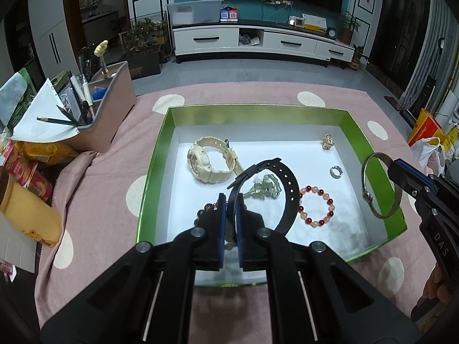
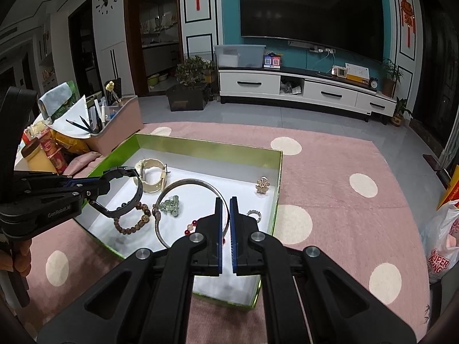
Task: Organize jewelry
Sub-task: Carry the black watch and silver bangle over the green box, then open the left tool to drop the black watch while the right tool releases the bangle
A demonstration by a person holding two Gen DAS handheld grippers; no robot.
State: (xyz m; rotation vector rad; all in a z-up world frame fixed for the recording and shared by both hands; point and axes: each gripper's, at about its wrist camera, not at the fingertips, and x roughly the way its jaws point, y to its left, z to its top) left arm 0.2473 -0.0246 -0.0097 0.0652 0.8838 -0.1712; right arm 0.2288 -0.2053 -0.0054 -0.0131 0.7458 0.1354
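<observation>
Jewelry sits in the green-walled tray [image 1: 160,154] on the pink spotted cloth [image 1: 94,189] — cream watch [image 1: 206,160], red bead bracelet [image 1: 315,206], small ring [image 1: 336,171], gold charm [image 1: 328,142]. Your left gripper [image 1: 230,203] is clamped on the black watch strap [image 1: 287,189], lifted over the tray; your right gripper [image 2: 225,209] pinches the metal bangle [image 2: 183,197] — also above the tray floor.

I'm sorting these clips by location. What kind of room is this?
Most likely a home living room: a large wall-mounted TV, a low white media cabinet beneath it, and potted plants on the floor.
</observation>
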